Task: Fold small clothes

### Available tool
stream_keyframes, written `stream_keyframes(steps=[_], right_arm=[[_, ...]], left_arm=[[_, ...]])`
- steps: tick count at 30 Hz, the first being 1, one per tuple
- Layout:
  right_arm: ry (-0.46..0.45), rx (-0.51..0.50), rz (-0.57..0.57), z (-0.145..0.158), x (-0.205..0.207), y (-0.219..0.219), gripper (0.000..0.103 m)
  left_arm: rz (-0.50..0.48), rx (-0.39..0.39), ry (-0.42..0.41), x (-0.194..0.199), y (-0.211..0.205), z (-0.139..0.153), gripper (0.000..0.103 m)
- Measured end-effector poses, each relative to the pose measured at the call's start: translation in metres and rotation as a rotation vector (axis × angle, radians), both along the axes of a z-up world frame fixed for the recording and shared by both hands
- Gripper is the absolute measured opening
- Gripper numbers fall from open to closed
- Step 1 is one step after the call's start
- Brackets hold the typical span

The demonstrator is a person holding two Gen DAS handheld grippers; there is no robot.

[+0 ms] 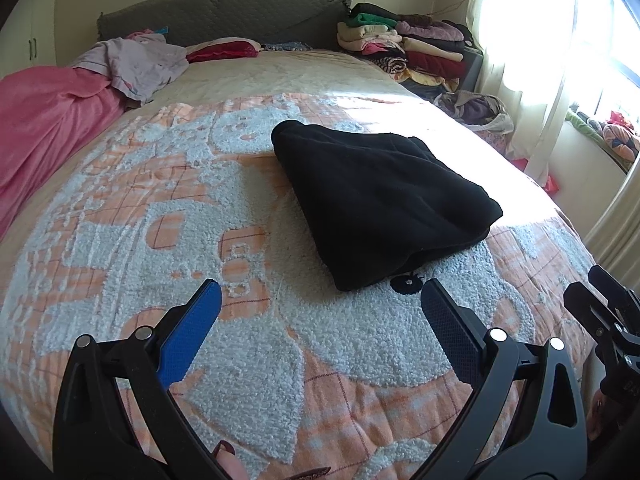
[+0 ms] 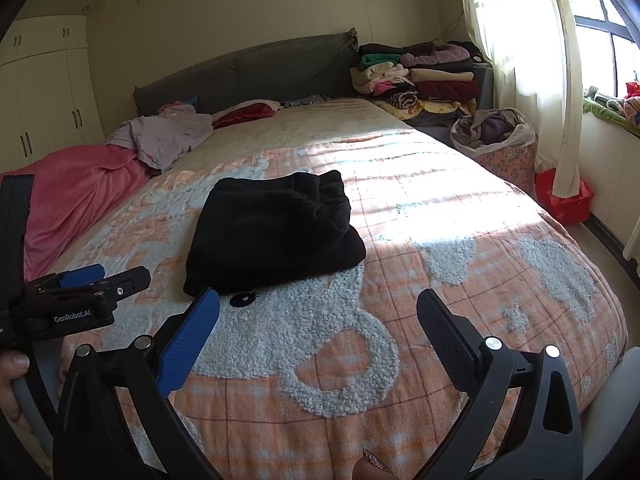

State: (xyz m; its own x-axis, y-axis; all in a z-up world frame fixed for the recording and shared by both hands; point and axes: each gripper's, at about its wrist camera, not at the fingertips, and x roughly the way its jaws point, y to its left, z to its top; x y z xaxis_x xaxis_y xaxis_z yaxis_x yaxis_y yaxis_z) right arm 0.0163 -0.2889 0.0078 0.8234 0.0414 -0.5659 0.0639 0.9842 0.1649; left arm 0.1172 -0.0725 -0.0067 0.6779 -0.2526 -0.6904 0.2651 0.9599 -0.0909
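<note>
A folded black garment [image 1: 380, 200] lies on the bed's orange-and-white blanket [image 1: 160, 220], a compact dark bundle with sunlight falling across the bedding beside it. In the left wrist view it sits in the middle of the frame, slightly right of centre, and the left gripper [image 1: 320, 296] hovers at the lower edge with its fingers [image 1: 192, 332] spread wide and holding nothing; the garment's near corner lies just beyond the fingertips, between them but apart from both. In the right wrist view the same bundle [image 2: 272, 236] lies left of centre, and the right gripper [image 2: 318, 304] is likewise released, its blue-padded finger [image 2: 188, 344] close under the garment's near left corner without touching it, the black finger well off to the right over bare blanket. The left gripper shows again at the left edge of that frame. Toward the upper right of both frames, stacked clothes [image 1: 404, 46] pile up beside the grey headboard [image 1: 224, 14], and a pink cover [image 1: 44, 128] is bunched at the left.
</note>
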Motion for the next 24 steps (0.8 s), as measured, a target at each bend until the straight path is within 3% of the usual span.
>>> stream_keyframes(steps=[24], right_arm=[[0.005,0.003,0.002,0.0011,0.002,0.0003,0.098]], left_arm=[[0.017,0.031,-0.014,-0.0019,-0.0024,0.0017,0.094]])
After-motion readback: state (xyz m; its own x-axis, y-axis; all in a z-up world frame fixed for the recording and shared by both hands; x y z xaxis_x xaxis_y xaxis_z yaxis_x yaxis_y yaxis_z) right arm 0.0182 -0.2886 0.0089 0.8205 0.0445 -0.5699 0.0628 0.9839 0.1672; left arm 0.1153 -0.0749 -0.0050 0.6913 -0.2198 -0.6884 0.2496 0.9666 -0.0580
